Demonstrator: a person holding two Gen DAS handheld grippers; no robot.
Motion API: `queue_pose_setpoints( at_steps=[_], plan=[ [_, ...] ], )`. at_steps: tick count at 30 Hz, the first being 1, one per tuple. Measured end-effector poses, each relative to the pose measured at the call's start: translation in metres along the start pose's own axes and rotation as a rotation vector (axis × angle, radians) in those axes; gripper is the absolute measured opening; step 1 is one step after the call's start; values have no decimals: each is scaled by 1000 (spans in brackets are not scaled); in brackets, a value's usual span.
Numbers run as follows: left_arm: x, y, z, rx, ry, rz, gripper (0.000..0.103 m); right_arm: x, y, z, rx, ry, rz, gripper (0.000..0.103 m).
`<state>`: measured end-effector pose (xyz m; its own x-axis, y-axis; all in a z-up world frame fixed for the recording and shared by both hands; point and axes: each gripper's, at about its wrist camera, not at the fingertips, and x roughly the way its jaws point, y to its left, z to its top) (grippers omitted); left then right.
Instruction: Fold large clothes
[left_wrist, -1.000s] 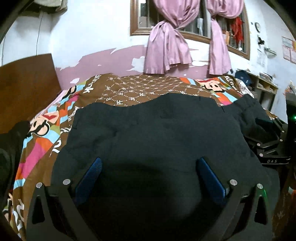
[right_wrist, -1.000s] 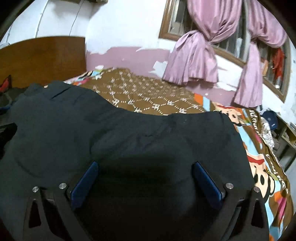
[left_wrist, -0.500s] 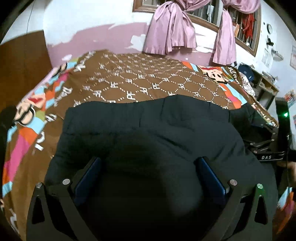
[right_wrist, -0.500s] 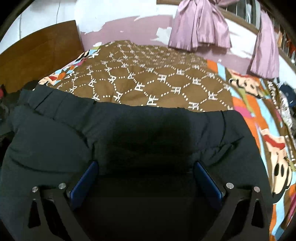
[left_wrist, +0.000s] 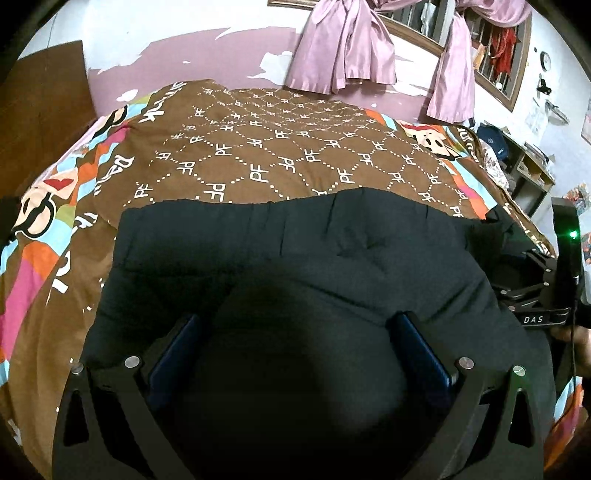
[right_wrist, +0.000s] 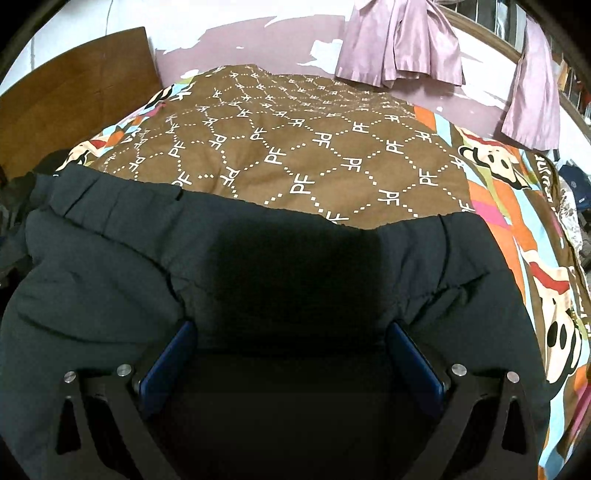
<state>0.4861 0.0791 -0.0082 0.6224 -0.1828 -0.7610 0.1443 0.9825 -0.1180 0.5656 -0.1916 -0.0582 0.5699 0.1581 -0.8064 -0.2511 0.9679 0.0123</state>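
A large dark navy garment (left_wrist: 295, 258) lies spread on the near part of the bed, its far hem running straight across the bedspread (left_wrist: 280, 155). My left gripper (left_wrist: 297, 321) hovers over the cloth, its blue pads (left_wrist: 173, 354) wide apart and open. In the right wrist view the same garment (right_wrist: 110, 266) fills the lower half of the frame, and my right gripper (right_wrist: 291, 326) stands open above it, blue pads (right_wrist: 413, 358) far apart. The cloth between each pair of fingers lies in deep shadow. The right gripper's black body (left_wrist: 546, 291) shows at the left view's right edge.
The brown patterned bedspread (right_wrist: 332, 147) with cartoon borders stretches to a pink and white wall with pink curtains (left_wrist: 340, 44). A wooden headboard (right_wrist: 74, 103) stands at the left. Shelves with clutter (left_wrist: 524, 162) sit at the right. A hand (left_wrist: 576, 343) holds the right gripper.
Both views have tilted down toward the bed. The garment's far edge has dropped lower and now lies flat, baring more bedspread beyond it. Both grippers stayed open.
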Motion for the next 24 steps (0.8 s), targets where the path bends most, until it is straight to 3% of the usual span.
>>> queue_pose_setpoints(
  at_steps=[13,19,24],
  plan=[
    [-2,-2,-7,30,-46,2,102,-4,-7,-10,28,-48,41,103],
    [-1,6,-3,20,-33,-40,102,1,-9,-10,38,-43,51,103],
    [3,-6,-4,56,-25,9,102,1,-11,-12,44,-44,58,103]
  ],
)
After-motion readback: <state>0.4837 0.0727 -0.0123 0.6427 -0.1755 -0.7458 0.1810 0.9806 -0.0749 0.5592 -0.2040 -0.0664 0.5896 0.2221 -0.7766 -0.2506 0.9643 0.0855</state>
